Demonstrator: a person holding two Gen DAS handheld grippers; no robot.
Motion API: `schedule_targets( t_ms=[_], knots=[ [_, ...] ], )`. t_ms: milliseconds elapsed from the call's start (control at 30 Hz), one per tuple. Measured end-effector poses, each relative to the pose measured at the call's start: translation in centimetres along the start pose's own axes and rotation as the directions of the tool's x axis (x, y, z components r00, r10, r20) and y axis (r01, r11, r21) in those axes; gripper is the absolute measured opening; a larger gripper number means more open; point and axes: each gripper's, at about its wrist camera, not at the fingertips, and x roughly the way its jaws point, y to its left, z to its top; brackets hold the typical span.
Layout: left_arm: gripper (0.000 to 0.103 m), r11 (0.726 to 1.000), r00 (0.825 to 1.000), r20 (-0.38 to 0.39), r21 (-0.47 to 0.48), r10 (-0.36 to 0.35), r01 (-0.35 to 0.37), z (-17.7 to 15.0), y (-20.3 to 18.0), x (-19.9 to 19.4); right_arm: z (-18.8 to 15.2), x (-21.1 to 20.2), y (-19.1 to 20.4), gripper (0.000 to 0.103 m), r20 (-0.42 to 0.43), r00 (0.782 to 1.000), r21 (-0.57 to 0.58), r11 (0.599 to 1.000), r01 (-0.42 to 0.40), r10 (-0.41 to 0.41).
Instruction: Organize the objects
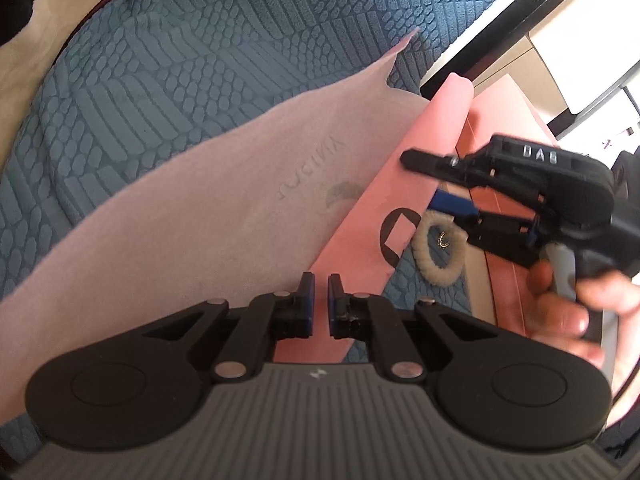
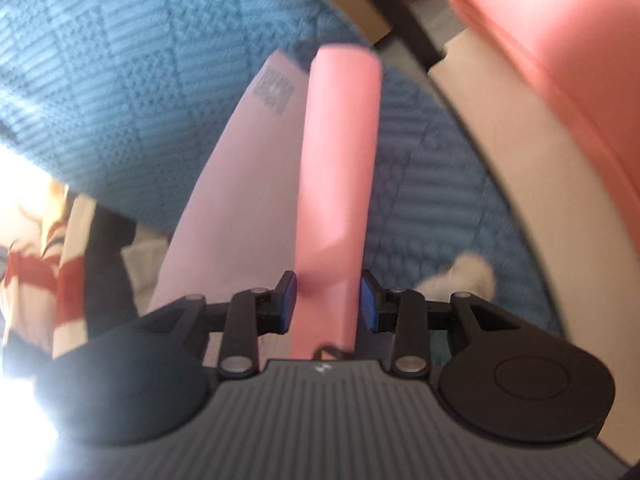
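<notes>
The left hand-held gripper hovers with its blue pads nearly together, a narrow gap between them and nothing held. Beneath it lies a pale pink cloth pouch on the blue quilted bed cover, partly overlapped by a salmon-pink paper bag. The right hand-held gripper stands open around the bag's upright edge; contact cannot be determined. A cream fuzzy hair tie lies beside the bag, near the cover's edge.
</notes>
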Motion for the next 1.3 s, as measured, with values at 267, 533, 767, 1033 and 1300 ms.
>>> schedule_targets(
  t_ms=[267,533,767,1033,1300],
  knots=[
    [0.01,1.0,1.0,0.004,-0.012,-0.005,0.005,-0.2,0.2,0.1,-3.9,0.2,1.8,0.007,-0.045,0.999,-0.061,0.998,0.013,-0.016],
    [0.011,0.989,0.997,0.052,0.139,-0.059,0.051,-1.0,-2.0,-1.1,-3.3,-0.9,3.5,0.005,-0.049,0.992,-0.07,0.991,0.11,-0.114],
    [0.041,0.964,0.993,0.067,0.254,-0.101,0.081,-1.9,-3.9,-1.6,-2.8,-1.7,3.3,0.005,-0.099,0.981,-0.009,0.986,0.169,-0.169],
    [0.042,0.906,0.997,0.073,0.422,-0.019,-0.014,-3.7,-6.2,-0.9,-3.0,-2.2,2.9,0.005,-0.124,0.975,0.065,0.979,0.193,-0.184],
    [0.016,0.901,0.995,0.098,0.429,0.026,-0.066,-4.1,-5.9,-1.0,-2.7,-2.1,2.4,0.006,-0.128,0.976,0.087,0.979,0.187,-0.175]
  ],
)
